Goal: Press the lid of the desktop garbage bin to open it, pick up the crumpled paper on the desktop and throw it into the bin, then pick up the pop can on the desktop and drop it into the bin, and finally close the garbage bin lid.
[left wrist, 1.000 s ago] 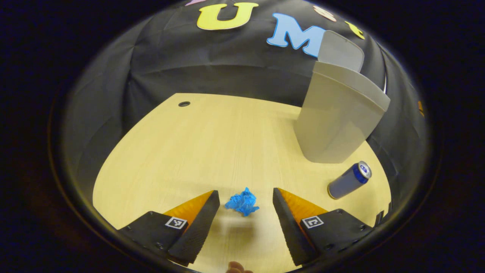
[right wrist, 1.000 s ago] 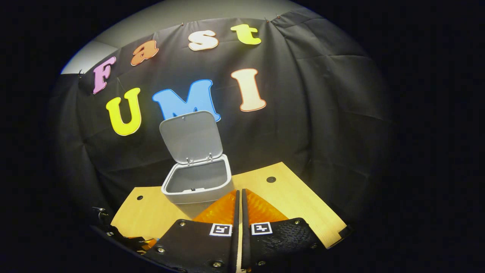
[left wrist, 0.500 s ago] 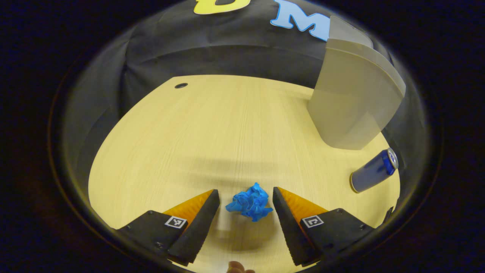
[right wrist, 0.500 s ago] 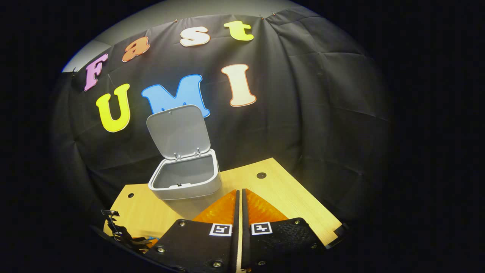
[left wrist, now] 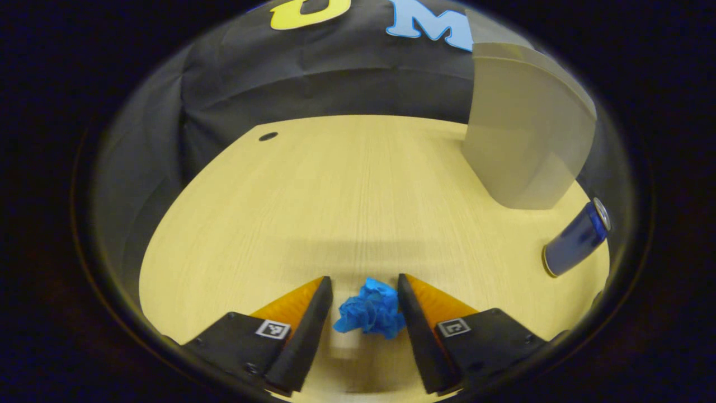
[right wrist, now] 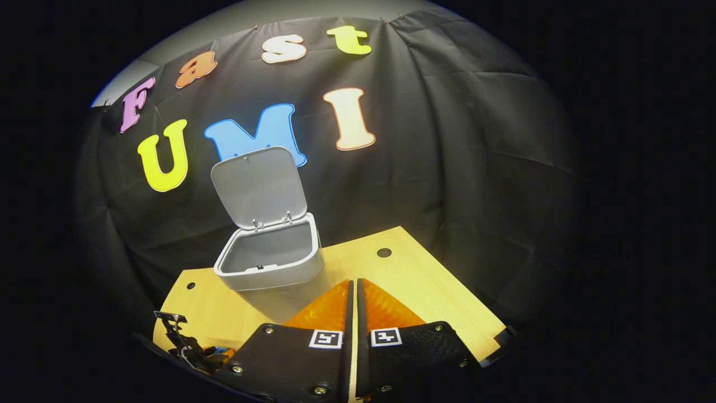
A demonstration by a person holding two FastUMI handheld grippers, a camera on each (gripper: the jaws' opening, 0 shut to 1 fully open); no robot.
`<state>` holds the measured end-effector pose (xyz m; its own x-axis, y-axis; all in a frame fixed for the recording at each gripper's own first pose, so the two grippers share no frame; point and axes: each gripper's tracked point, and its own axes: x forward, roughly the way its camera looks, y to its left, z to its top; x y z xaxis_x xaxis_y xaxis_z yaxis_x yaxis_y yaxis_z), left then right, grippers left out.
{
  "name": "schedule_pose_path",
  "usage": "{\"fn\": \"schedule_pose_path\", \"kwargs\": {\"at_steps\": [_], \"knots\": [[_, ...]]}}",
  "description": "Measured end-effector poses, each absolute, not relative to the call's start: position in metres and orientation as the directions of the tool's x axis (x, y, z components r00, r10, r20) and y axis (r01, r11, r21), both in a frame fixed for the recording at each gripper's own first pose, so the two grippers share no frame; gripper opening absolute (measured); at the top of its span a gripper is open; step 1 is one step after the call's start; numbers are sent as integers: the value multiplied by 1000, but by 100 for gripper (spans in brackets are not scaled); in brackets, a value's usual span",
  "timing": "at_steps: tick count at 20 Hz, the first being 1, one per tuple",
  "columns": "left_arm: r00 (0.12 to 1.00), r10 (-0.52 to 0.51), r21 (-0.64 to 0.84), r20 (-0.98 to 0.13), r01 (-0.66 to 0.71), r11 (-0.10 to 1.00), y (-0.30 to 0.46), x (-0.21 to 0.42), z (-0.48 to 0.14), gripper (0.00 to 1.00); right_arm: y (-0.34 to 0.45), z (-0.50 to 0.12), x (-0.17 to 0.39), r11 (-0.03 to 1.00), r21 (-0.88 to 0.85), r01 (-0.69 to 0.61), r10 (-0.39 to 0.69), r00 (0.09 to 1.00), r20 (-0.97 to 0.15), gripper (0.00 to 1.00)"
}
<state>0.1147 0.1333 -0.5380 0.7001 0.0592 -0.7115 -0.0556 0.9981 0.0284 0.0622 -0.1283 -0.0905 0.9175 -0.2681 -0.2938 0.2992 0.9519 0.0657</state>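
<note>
Between the two fingers of the left hand-held gripper (left wrist: 362, 310), at the near edge of the bench (left wrist: 313, 196), lies the crumpled paper (left wrist: 370, 309), a blue wad resting on the wood. The jaws stand apart around it; its right side touches or nearly touches the right finger, while a sliver of bench shows on its left, so it is not yet clamped. The step in hand, as I judge it, is picking up the paper. The next move calls for closing the fingers fully on the wad, lifting it clear, and carrying it toward the far right corner to release it over the bin's mouth.

Farther off along the right edge, the pop can (left wrist: 576, 239) lies on its side, untouched, near the garbage bin (left wrist: 526, 134), which stands by the far right corner.

From the left gripper view the bin presents just its outer wall. The right gripper view, looking from above, looks into the bin (right wrist: 268, 260), its lid (right wrist: 258, 186) tipped up and back, the inside bare as far as can be seen. The right hand-held gripper (right wrist: 352, 313) has its fingers pressed together on nothing, above the bench (right wrist: 425, 291).
</note>
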Motion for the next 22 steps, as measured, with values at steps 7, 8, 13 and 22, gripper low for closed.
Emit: {"fn": "schedule_pose_path", "kwargs": {"at_steps": [7, 8, 13, 22], "knots": [[689, 77, 19, -721, -92, 996, 132, 110, -518, 38, -128, -94, 60, 955, 73, 286, -253, 920, -298, 5], [685, 74, 13, -725, -94, 995, 131, 109, -513, 35, -128, -92, 60, 955, 74, 286, -253, 921, -296, 5], [713, 60, 23, -698, -61, 998, 121, 109, -466, 41, -130, -93, 59, 956, 77, 282, -247, 922, -299, 5], [854, -56, -25, -518, 50, 998, 76, 160, -320, 27, -125, -97, 57, 959, 101, 266, -225, 926, -304, 5]]}}
